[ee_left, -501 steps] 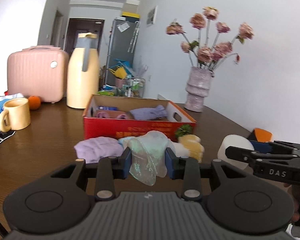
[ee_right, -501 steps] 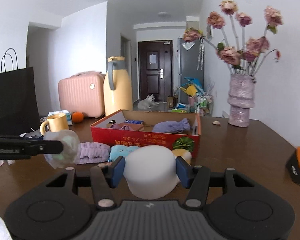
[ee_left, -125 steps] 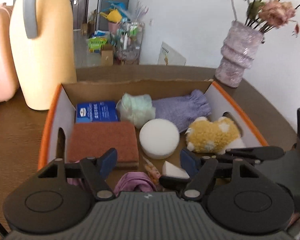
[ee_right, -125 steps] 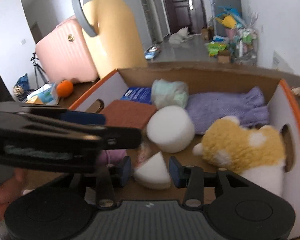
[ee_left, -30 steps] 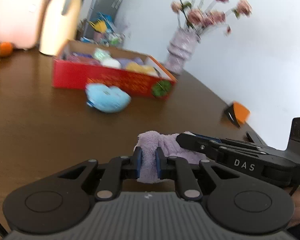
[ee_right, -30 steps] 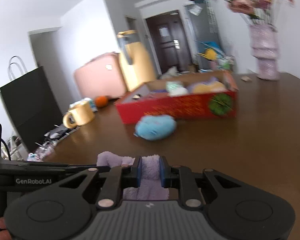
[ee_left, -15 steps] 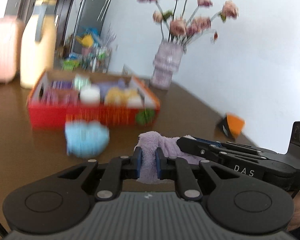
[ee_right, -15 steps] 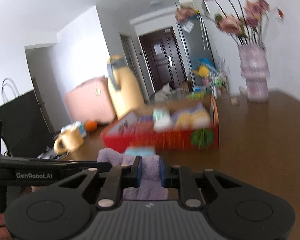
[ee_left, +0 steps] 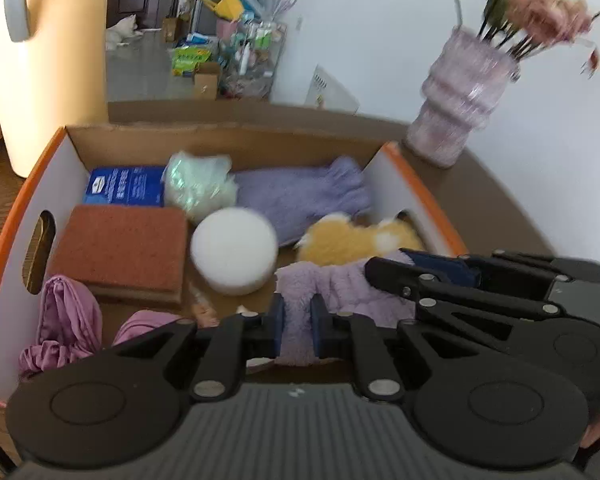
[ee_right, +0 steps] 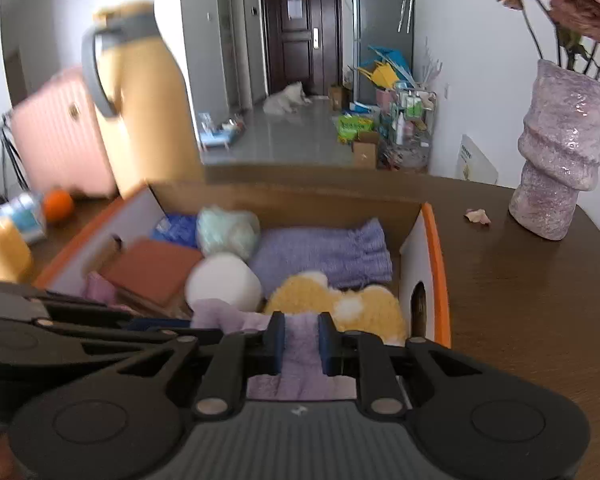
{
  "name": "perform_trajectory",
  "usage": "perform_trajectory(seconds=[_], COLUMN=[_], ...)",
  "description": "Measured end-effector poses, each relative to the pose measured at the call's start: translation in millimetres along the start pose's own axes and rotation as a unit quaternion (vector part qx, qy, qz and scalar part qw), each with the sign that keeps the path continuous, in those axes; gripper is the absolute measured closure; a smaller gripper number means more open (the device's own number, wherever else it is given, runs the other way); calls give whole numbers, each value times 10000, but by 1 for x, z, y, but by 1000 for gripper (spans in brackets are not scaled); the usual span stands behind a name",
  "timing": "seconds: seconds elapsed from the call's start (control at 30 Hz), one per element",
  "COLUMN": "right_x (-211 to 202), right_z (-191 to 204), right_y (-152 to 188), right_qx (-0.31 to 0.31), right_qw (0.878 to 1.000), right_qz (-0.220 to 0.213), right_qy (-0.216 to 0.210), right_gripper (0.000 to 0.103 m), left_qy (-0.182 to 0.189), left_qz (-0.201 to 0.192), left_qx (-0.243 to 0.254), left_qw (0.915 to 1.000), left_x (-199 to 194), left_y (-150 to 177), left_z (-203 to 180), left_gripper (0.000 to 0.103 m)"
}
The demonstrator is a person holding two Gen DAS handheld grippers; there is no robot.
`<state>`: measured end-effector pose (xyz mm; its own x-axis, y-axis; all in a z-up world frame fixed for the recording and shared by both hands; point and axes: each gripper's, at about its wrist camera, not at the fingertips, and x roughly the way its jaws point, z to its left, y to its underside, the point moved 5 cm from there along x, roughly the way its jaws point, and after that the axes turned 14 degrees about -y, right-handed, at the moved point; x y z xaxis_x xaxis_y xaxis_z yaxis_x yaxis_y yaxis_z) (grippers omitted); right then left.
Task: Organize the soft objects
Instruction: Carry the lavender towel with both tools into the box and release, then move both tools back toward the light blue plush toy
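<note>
Both grippers hold one fluffy lilac cloth (ee_left: 332, 288) over the near part of the open cardboard box (ee_left: 228, 140). My left gripper (ee_left: 297, 330) is shut on its left end. My right gripper (ee_right: 302, 344) is shut on its right end, and the cloth (ee_right: 300, 360) shows between its pads. In the box lie a yellow plush toy (ee_left: 352, 240), a white round sponge (ee_left: 234, 248), a purple knitted glove (ee_left: 300, 196), a pale green puff (ee_left: 200, 184), a red-brown sponge pad (ee_left: 120, 248), a blue packet (ee_left: 124, 190) and a pink cloth (ee_left: 68, 320).
A yellow thermos jug (ee_right: 140, 96) and a pink suitcase (ee_right: 56, 140) stand behind the box on the left. A purple vase with flowers (ee_right: 560, 152) stands on the brown table (ee_right: 520, 280) to the right. An orange (ee_right: 58, 204) and a yellow mug (ee_right: 4, 252) sit far left.
Both grippers have carried the lilac cloth forward from the open table to over the box. The box now fills both views. The blue plush toy is out of view.
</note>
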<state>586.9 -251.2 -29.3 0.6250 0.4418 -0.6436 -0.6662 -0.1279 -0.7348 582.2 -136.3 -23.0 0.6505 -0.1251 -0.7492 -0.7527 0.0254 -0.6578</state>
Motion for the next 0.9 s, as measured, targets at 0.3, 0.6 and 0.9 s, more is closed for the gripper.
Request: perform_trajectory(seconds=[0.3,0.6,0.9], right_x=[14,-89,-197], right_z=[-7,13,36], right_y=[11,-15,23], right_qx=[155,-278,-635], right_qw=[9997,9977,9862], right_qz=[132,-607,-1511], right_qy=[-97,87,251], right_gripper=[80,60,26], left_qy=[50,-332,-1191], left_qz=[312,-556,-2022], left_qx=[-102,155,218], left_qw=[9994,9978,9718], left_x=[30,-62,-200], left_y=[16,0,42], left_z=[14,36,81], left_gripper=[78,54,20])
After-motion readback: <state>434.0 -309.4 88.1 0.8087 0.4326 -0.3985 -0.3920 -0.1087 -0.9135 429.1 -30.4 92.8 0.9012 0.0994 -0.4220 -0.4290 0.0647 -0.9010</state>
